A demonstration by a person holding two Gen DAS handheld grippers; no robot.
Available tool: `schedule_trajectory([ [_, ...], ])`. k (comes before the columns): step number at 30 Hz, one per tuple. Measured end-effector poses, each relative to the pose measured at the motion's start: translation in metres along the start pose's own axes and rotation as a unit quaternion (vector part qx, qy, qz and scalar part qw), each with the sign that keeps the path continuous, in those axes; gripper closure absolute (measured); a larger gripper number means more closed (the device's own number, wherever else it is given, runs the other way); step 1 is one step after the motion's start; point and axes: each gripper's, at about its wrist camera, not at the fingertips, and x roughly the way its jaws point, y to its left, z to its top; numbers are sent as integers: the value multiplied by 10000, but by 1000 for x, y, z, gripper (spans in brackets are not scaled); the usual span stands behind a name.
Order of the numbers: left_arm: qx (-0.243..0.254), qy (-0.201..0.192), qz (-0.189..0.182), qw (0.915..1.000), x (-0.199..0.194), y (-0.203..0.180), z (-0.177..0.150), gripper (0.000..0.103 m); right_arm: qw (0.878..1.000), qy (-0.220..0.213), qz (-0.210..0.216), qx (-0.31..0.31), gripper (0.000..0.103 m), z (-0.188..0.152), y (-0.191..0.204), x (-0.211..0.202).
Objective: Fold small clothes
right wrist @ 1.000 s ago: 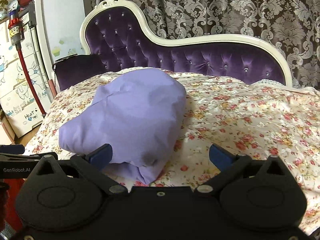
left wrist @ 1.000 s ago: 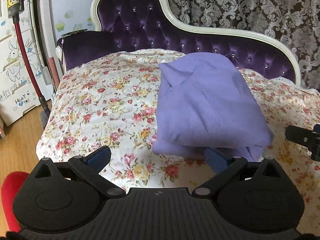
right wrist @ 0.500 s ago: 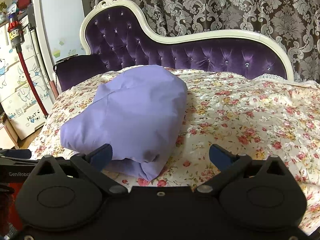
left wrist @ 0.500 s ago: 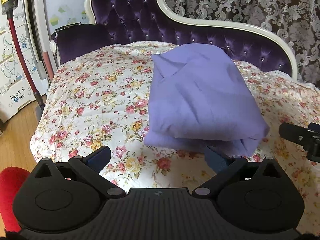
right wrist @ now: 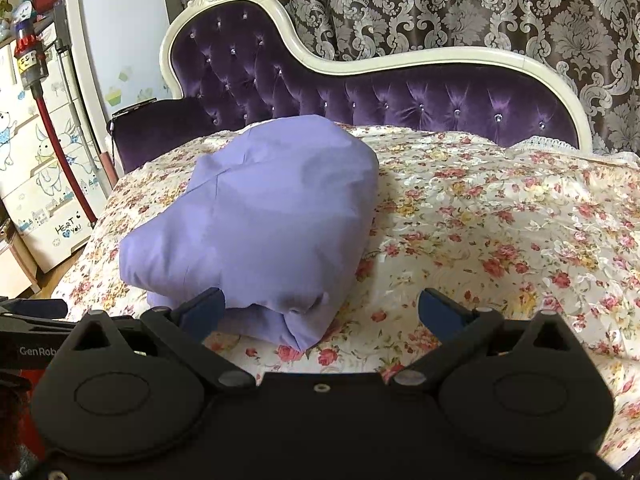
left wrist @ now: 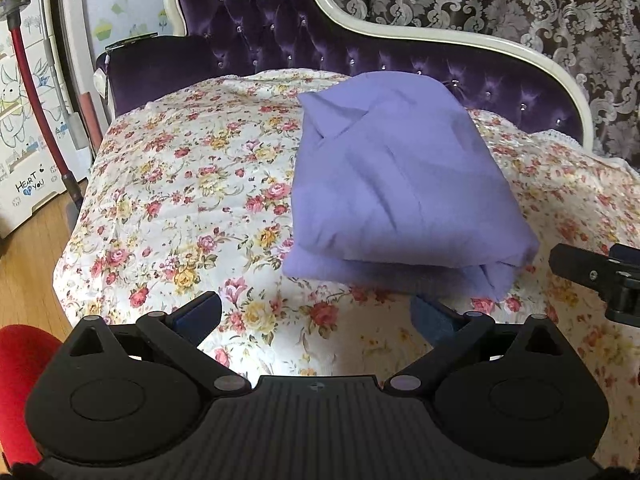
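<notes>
A lavender garment (left wrist: 400, 184) is seen lying folded into a thick, stacked bundle on the floral bedspread (left wrist: 180, 184), toward the tufted purple headboard (left wrist: 280, 36). Layers are visible at the near edge, with a tucked corner at the near right, so the fold is judged done or nearly done.

The left claw (left wrist: 316, 316) is held spread wide, nothing pinched, just short of the bundle's near edge; its right finger (left wrist: 434, 320) sits close under that edge, contact cannot be confirmed. The right claw (right wrist: 322, 312) is also held spread and empty, with its left finger (right wrist: 202, 312) overlapping the bundle's near edge in view; touching or just in front cannot be told.

Both claws are likely kept open and low at the near side so the bundle is left undisturbed after release, or so the edge can be pressed flat. The bundle looks puffy, so some spring-back of the top layer is to be expected. Part of the right claw is seen at the right edge of the left wrist view, level with the bundle.

A red-tubed vacuum (right wrist: 48, 120) and drawers with cartoon prints (right wrist: 44, 184) are noted at the left, patterned curtains (right wrist: 480, 4) behind.
</notes>
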Motion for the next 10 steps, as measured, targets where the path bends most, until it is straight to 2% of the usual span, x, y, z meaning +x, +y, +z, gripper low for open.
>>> schedule_trajectory([
  [10,-47,88,52,9999,3,3,-4,1,9999,128,36,-3,0,-4,2,3],
])
